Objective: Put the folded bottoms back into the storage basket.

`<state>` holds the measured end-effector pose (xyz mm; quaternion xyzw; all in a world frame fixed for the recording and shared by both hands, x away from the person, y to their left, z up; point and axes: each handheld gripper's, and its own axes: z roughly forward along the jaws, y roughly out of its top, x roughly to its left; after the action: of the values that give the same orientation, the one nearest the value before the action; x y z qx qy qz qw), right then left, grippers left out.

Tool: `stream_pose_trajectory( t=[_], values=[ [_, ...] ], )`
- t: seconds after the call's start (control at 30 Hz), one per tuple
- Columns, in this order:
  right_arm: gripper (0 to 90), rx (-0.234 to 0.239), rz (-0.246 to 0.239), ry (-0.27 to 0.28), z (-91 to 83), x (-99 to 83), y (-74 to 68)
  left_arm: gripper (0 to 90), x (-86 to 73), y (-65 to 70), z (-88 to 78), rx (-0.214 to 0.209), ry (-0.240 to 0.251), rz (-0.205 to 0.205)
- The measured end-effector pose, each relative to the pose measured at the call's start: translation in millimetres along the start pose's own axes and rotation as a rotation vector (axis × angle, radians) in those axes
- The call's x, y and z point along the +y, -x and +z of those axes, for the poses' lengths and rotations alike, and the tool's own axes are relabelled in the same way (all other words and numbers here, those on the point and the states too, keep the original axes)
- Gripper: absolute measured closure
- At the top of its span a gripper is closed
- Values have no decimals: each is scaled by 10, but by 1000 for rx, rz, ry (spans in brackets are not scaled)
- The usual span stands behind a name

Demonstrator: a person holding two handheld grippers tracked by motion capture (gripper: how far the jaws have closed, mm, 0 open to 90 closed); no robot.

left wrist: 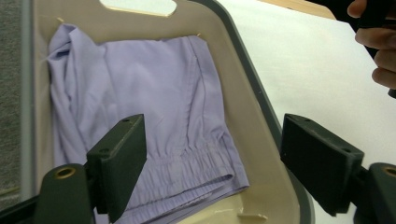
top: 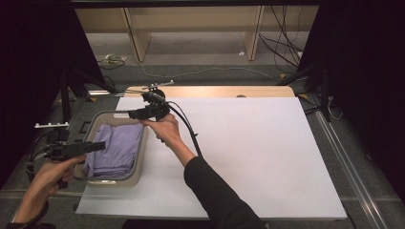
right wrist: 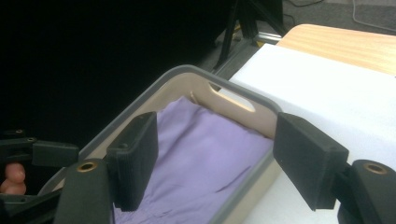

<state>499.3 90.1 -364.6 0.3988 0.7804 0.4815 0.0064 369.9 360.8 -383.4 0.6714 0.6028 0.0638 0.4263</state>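
A beige basket (top: 143,143) with a grey rim stands at the left edge of the white-covered table. Inside it lies a folded lavender garment (top: 114,148), elastic waistband towards the near end. My left gripper (top: 100,145) hovers over the basket's near left corner, open, its jaws wide apart above the garment (left wrist: 154,93) and the basket wall (left wrist: 252,116). My right gripper (top: 131,114) hangs over the basket's far end, also open. In the right gripper view its jaws (right wrist: 217,126) stand apart above the garment (right wrist: 201,163) and the rim (right wrist: 140,100), touching neither.
The white cover (top: 248,152) stretches bare to the right of the basket, with a strip of wooden tabletop (top: 215,90) behind it. Black stands and cables (top: 286,52) lie on the floor beyond, in front of a wooden shelf (top: 191,24).
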Motion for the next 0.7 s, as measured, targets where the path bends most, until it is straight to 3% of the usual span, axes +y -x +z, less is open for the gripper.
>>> stream_pose_trajectory(
  t=[0.7],
  values=[
    [287, -2, -11, 33, -361, -250, 304, 215, -52, 297, 221, -48, 21, 80]
  ],
)
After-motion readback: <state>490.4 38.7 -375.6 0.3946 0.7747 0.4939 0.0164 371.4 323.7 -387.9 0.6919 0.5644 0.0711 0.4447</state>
